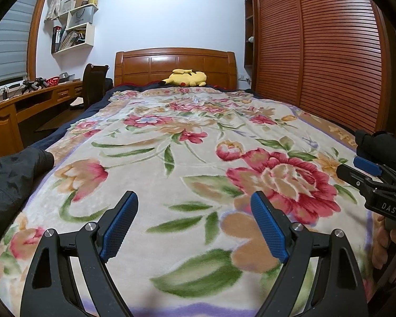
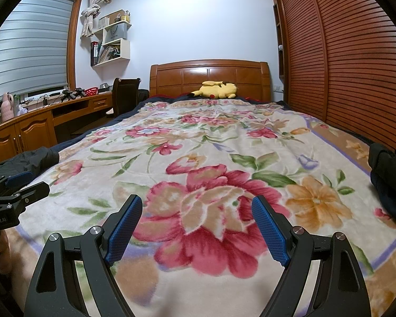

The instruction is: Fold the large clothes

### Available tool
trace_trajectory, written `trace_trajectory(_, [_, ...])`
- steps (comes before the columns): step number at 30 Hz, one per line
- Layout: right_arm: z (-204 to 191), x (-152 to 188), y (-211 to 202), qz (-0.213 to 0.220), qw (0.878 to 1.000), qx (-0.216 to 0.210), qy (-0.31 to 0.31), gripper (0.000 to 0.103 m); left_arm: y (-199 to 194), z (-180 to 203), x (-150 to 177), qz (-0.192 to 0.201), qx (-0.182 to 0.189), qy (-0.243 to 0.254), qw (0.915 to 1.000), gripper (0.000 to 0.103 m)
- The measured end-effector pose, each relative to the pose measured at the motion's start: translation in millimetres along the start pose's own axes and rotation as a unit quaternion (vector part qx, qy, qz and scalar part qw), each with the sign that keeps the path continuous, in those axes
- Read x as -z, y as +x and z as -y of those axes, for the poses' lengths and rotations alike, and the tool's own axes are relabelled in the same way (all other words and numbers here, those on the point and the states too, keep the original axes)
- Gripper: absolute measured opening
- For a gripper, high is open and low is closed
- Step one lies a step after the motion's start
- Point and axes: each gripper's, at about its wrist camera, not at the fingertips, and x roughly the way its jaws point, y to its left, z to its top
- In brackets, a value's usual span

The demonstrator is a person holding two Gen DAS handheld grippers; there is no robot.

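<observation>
Two dark garments lie at the bed's (image 1: 66, 134) edges, one (image 1: 10, 179) left, another (image 2: 388, 174) right; soft, limp, probably slippery, best pinched at a hem. Both grippers' (image 1: 194, 223) (image 2: 196, 227) fingers are spread, empty

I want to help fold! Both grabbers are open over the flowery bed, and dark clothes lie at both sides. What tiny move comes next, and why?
Probably swing the left gripper toward the dark garment at the blanket's left edge. Both grippers are open and empty, so nothing can be folded until cloth is gripped.
</observation>
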Motion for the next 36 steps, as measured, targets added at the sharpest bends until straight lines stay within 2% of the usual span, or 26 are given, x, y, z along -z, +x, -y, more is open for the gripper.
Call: trace_trajectory(36, [-1.0,0.1,1.9,0.002,1.000,0.001,0.001,0.086,-2.1,-0.4,-1.4,0.004,-0.002,0.000,1.0000,0.088])
